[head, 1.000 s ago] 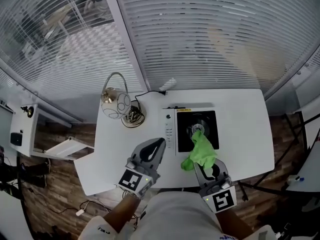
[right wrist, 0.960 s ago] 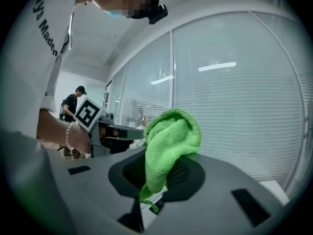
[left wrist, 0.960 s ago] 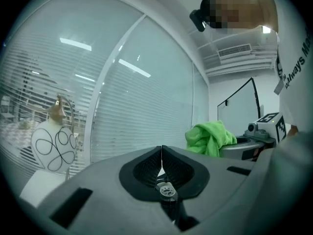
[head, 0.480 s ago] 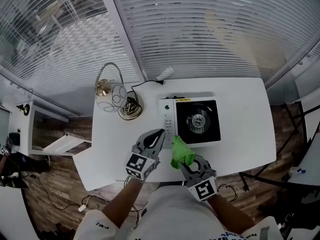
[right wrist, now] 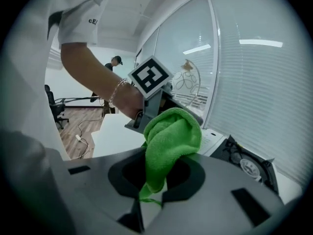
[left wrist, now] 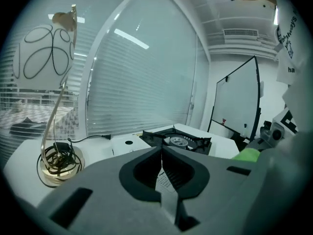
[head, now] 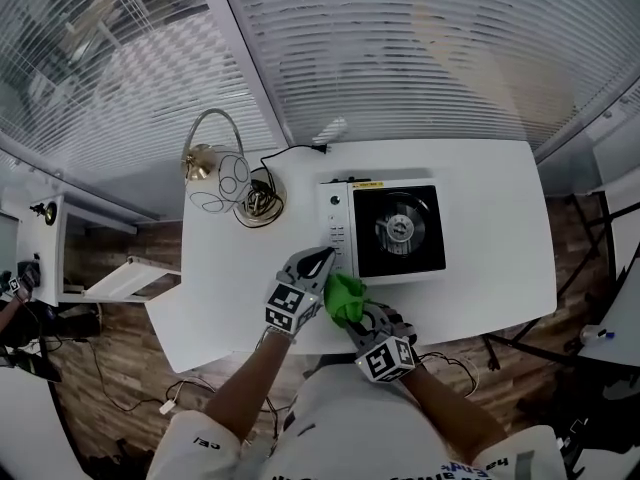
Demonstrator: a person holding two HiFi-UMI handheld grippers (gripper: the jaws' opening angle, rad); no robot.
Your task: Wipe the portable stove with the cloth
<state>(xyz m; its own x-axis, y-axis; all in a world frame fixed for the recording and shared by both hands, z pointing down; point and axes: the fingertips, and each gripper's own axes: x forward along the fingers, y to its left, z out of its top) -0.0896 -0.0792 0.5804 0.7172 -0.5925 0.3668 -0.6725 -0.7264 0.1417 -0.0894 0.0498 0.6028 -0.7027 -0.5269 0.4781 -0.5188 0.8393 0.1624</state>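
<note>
Since wiping needs only one tool, I keep the left gripper (head: 322, 258) idle, its jaws pressed together and empty, just left of the cloth (head: 345, 296). The right gripper (head: 362, 318) pinches a fold of the green cloth, leaving its bulk free for wiping. It sits at the table's (head: 230, 288) front edge, just short of the stove (head: 385, 230). The stove's yellow label is too small to read.

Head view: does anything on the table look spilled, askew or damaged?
Nothing stands out. The stove sits square on the table, the lamp stands upright, and the cloth is bunched in the right gripper, off the stove.
</note>
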